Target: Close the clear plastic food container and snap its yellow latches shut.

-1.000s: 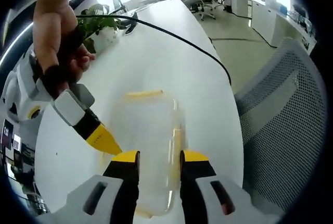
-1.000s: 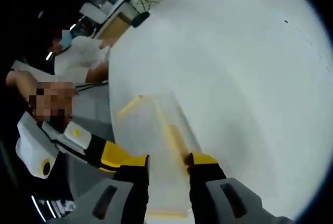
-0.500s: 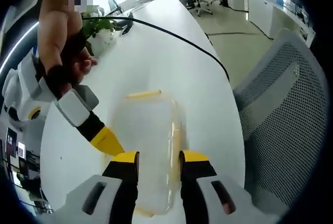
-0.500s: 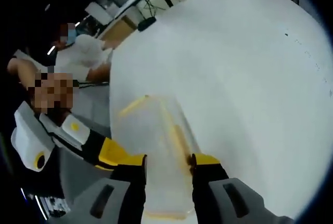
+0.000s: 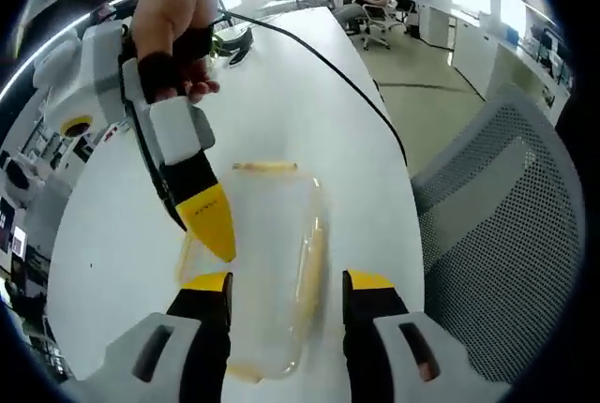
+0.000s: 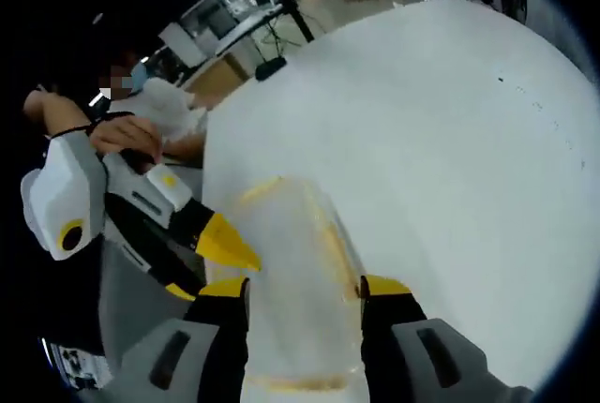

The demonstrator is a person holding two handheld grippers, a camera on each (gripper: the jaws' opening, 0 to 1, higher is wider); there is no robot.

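— What has changed since a moment ago?
— Both grippers' jaws stand wider apart now. The left gripper [image 5: 286, 283] is released, straddling the clear container [image 5: 267, 262] on the white table [image 5: 281, 94].
— And the other one?
— The right gripper [image 6: 305, 289] is released too, its jaws either side of the container, the yellow latches [image 6: 336, 244] along its edges.

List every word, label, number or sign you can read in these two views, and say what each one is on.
None can be read.
Small dark lettering on the yellow tip of the other tool above the clear container: too blurred to read.
Sticker at the lower left edge of the right gripper view: too small to read.
White table: no text.
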